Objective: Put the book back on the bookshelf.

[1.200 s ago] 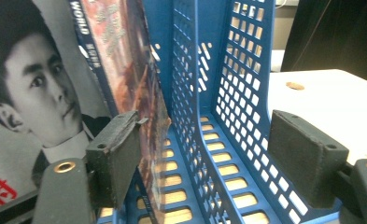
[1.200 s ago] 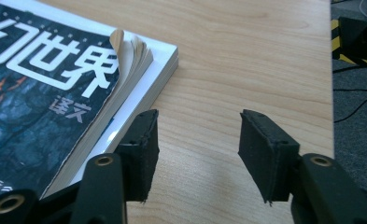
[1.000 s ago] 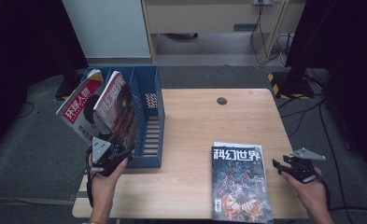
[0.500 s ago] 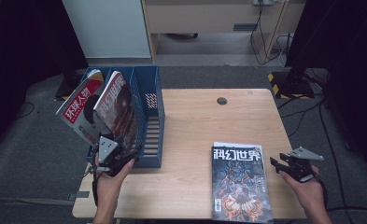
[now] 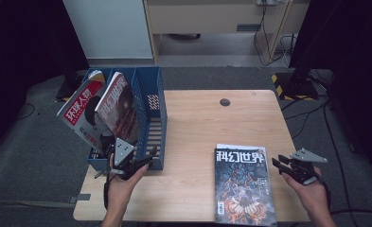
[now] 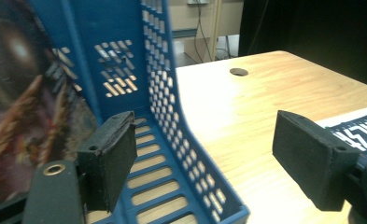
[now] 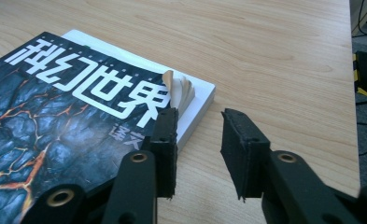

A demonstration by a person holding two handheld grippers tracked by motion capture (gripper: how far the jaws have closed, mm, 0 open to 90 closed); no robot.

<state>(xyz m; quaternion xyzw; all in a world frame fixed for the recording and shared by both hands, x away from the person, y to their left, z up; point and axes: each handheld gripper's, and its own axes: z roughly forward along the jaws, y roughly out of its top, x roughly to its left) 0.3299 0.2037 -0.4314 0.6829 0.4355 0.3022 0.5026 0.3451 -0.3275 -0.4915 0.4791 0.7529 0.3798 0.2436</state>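
Surface: wooden table [image 5: 207,123], dark floor around it.
Right gripper [image 5: 280,165]: jaws narrowly parted and just closing, nothing between them; left pad against the magazine's curled corner.
Magazine [image 5: 240,182]: flat at the near edge, just left of the right gripper.
Left gripper [image 5: 143,158]: jaws wide apart, empty, at the blue file rack's [image 5: 150,118] near end.
Rack: holds two leaning magazines [image 5: 101,111].

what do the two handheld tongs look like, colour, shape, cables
Both the left tongs and the right tongs are black, each with two flat arms ending in rectangular foam-like pads. A grey three-cornered plate sits on top of each. A dark cable trails along the left forearm. Forearms look bare.
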